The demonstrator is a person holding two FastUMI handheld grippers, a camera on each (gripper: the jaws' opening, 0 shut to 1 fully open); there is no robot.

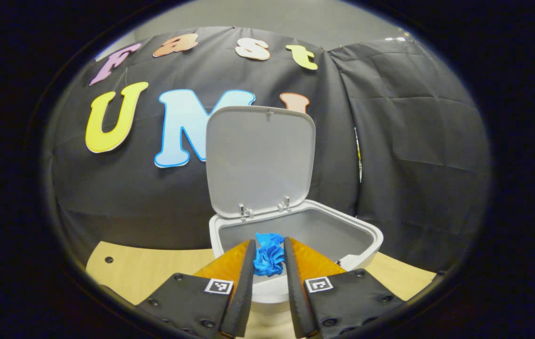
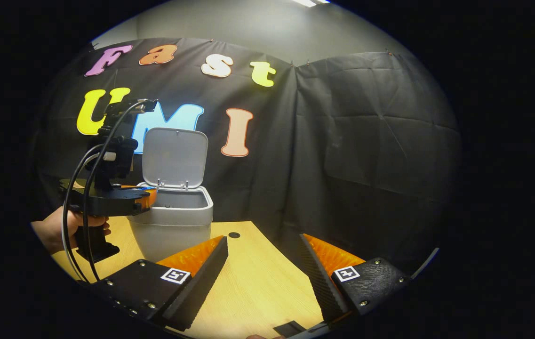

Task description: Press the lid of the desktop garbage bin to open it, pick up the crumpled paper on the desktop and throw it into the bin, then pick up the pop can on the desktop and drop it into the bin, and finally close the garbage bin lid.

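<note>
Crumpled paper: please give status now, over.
Left gripper shut on blue crumpled paper, held over open bin, lid up. Right gripper open above table. Nothing blocking the drop.

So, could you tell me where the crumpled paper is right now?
In the left gripper view, the crumpled paper sits pinched in the left gripper, over the open bin.

left gripper [image 1: 269,256] fingers nearly closed – right gripper [image 2: 263,263] spread wide.

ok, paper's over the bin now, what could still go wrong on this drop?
1. The left gripper pinches the crumpled paper near the bin's front rim, so a release here may land it on the rim or table.
2. The upright lid stands close behind; pushing forward could knock it shut.
</note>
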